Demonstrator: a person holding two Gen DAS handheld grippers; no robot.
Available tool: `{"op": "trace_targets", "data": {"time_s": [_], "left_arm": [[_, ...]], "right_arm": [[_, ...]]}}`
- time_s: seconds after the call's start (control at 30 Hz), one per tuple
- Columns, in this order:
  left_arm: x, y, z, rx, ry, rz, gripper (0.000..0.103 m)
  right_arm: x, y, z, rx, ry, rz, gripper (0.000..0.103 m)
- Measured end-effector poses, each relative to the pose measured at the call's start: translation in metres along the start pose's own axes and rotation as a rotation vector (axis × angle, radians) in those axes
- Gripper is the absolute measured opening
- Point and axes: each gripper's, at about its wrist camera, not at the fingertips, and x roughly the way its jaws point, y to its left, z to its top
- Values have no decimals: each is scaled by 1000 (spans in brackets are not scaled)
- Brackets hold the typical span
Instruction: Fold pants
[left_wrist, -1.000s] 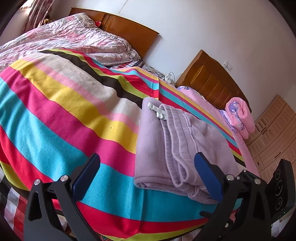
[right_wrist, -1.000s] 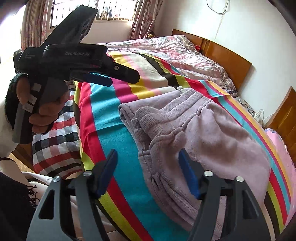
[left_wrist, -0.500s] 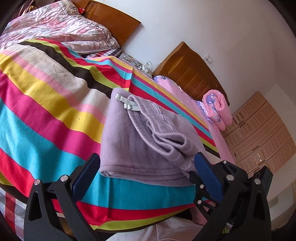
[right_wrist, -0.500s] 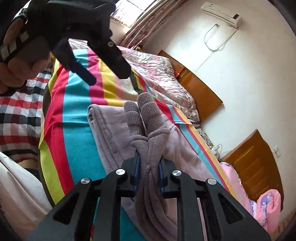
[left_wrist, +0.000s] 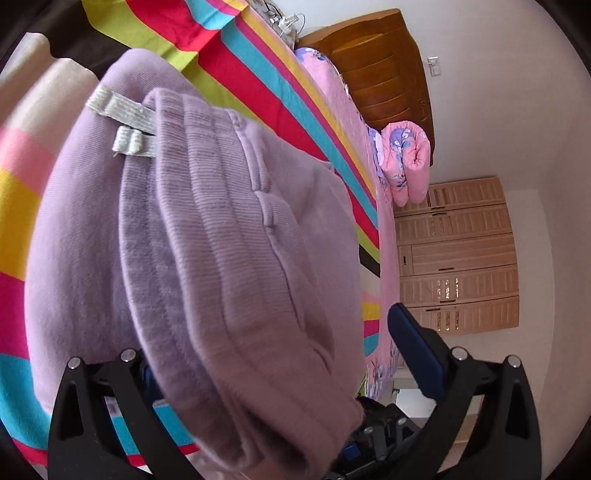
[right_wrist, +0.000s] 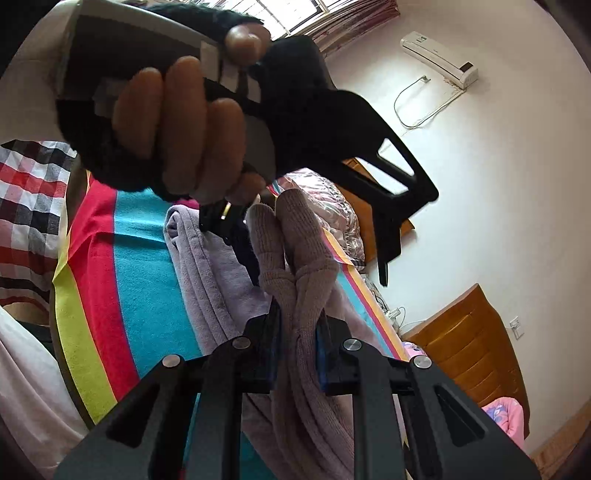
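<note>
The left wrist camera sits very close over the folded pants (left_wrist: 207, 258), facing across the striped blanket (left_wrist: 258, 66) toward the wardrobe (left_wrist: 458, 254). The right wrist camera looks along the same pants (right_wrist: 295, 266) and blanket (right_wrist: 144, 266), catching the left gripper (right_wrist: 384, 236) overhead

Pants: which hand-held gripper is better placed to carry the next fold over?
Right, probably. The right hand-held gripper is already shut on the ribbed cuffs of the lilac pants. The left hand-held gripper is open, straddling the folded bulk without pinching it.
</note>
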Motion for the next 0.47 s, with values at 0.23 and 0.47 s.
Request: {"op": "trace_targets", "data": {"time_s": [0.23, 0.47], "left_arm": [[12, 8, -1, 50, -44, 157, 36], [13, 15, 0, 66, -50, 139, 35]], "right_arm": [[-14, -23, -23, 130, 0, 72, 59], [-66, -117, -130, 746, 71, -16, 68]]}}
